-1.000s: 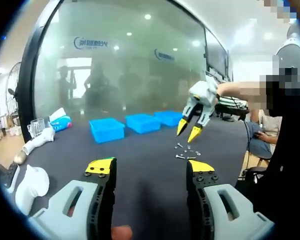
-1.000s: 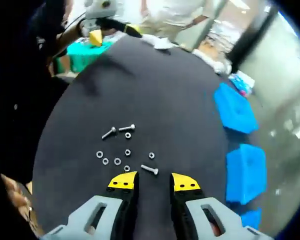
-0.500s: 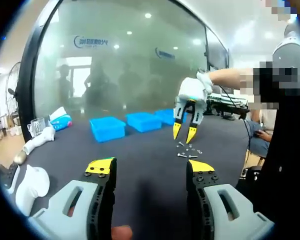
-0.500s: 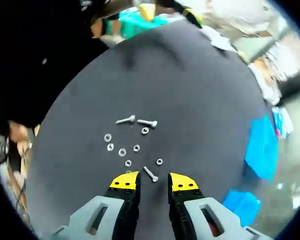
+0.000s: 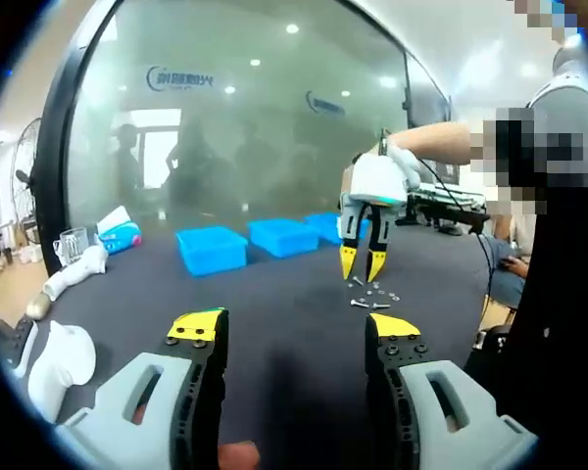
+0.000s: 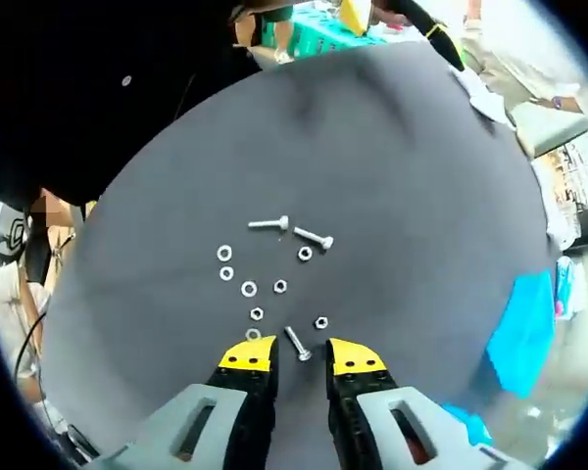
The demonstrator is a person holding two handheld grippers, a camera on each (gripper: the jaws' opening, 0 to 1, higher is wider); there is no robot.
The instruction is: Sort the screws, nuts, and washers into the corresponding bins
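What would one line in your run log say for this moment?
right gripper: open, fingers straddling screw | left gripper: open, idle | bins: untouched

Loose silver hardware on the dark table (image 6: 372, 166): one screw (image 6: 297, 344) lies nearest the view's bottom edge, two further screws (image 6: 314, 237) lie end to end beyond it, with small nuts (image 6: 280, 286) and flat washers (image 6: 224, 254) scattered between them. Three blue bins (image 5: 212, 250) (open-topped, contents not visible) stand in a row at the table's far edge.
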